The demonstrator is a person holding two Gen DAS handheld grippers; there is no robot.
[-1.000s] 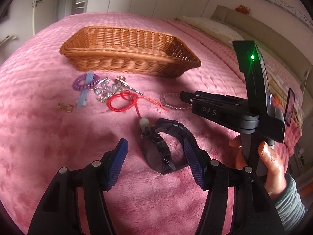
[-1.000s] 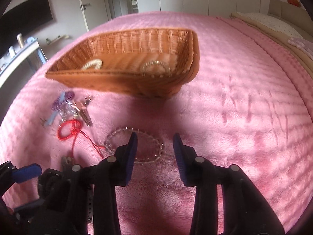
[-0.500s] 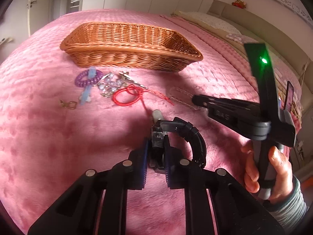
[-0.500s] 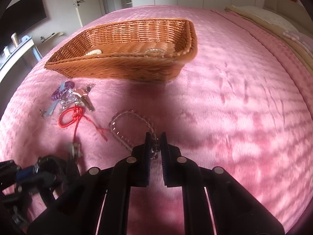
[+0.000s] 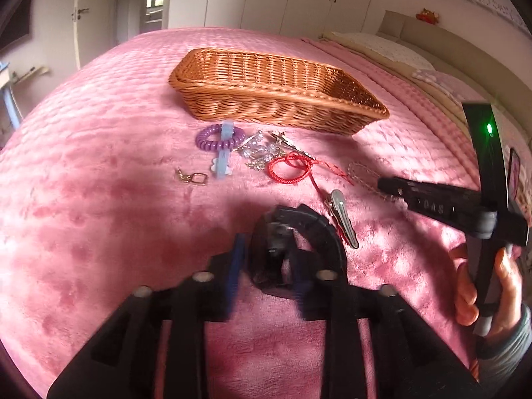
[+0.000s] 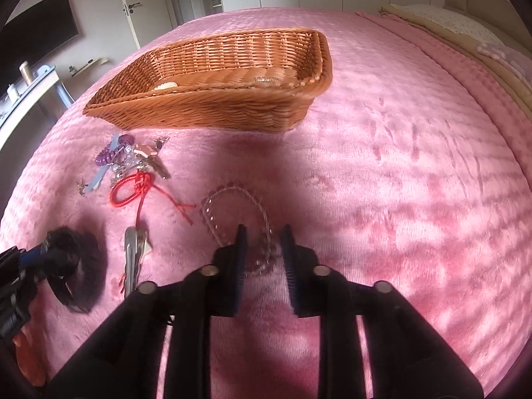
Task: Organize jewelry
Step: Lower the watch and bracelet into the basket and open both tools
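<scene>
A quilted pink plush bedspread (image 5: 99,199) carries a scatter of jewelry in front of a rectangular woven wicker basket (image 5: 272,99), its long axis running left to right in the left wrist view. From the left along the spread: a small gold-toned clasp (image 5: 192,177); a purple coiled plastic hair tie (image 5: 216,138) crossed by a pale blue clip (image 5: 223,153) that points toward the camera; a tangle of clear crystal pieces (image 5: 261,153); a looped red cord bracelet (image 5: 289,169) with loose tails trailing to the right; and a silver metal alligator clip (image 5: 342,217), its long axis running away from the camera and tilted left.

In the foreground, the left gripper (image 5: 266,262) has its blue-padded fingers parted on either side of a black watch (image 5: 296,249), whose ribbed strap arcs off to the right; the motion blur leaves it unclear whether the pads touch the case.

At the right, the right gripper (image 6: 262,252) stands with its fingers apart over the near end of a clear beaded bracelet (image 6: 232,212), an oval lying flat with its long axis pointing toward the basket. Two pale pieces lie on the basket's floor, seen from the right wrist.
</scene>
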